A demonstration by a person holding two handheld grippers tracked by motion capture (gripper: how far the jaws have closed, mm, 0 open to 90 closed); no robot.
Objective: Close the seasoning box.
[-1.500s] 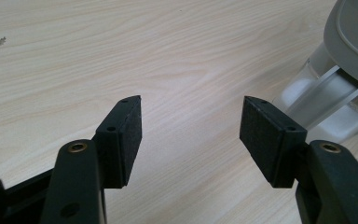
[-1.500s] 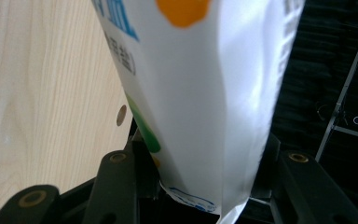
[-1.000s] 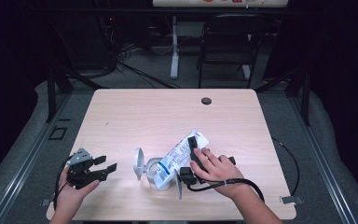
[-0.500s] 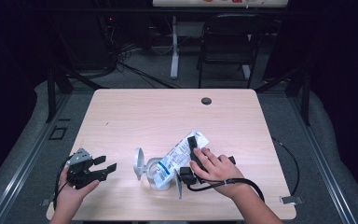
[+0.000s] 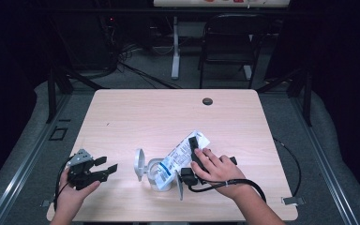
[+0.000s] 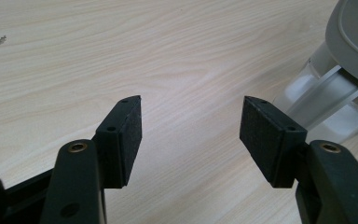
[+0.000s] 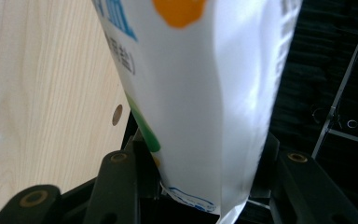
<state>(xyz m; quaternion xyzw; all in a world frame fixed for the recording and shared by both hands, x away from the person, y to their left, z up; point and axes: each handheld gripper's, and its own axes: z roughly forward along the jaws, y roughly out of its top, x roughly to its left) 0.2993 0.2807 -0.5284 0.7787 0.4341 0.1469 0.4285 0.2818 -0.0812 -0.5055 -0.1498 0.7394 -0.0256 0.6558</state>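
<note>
A white printed pouch (image 5: 178, 157) lies slanted over the table's near middle, its lower end at the mouth of a clear container (image 5: 158, 177) whose grey lid (image 5: 139, 165) stands swung open. My right gripper (image 5: 194, 146) is shut on the pouch's upper end. In the right gripper view the pouch (image 7: 205, 93) fills the gap between the two jaws of the right gripper (image 7: 200, 179). At the near left, my left gripper (image 5: 108, 165) rests open, pointing toward the container. The left gripper (image 6: 191, 126) has only bare wood between its pads, with the container (image 6: 326, 93) off to the right.
A light wooden table (image 5: 145, 117) has a dark round grommet hole (image 5: 207, 101) near its far edge. A black cable (image 5: 243, 183) loops from the right gripper past the wrist. A dark chair (image 5: 225, 42) and cables stand on the floor beyond the table.
</note>
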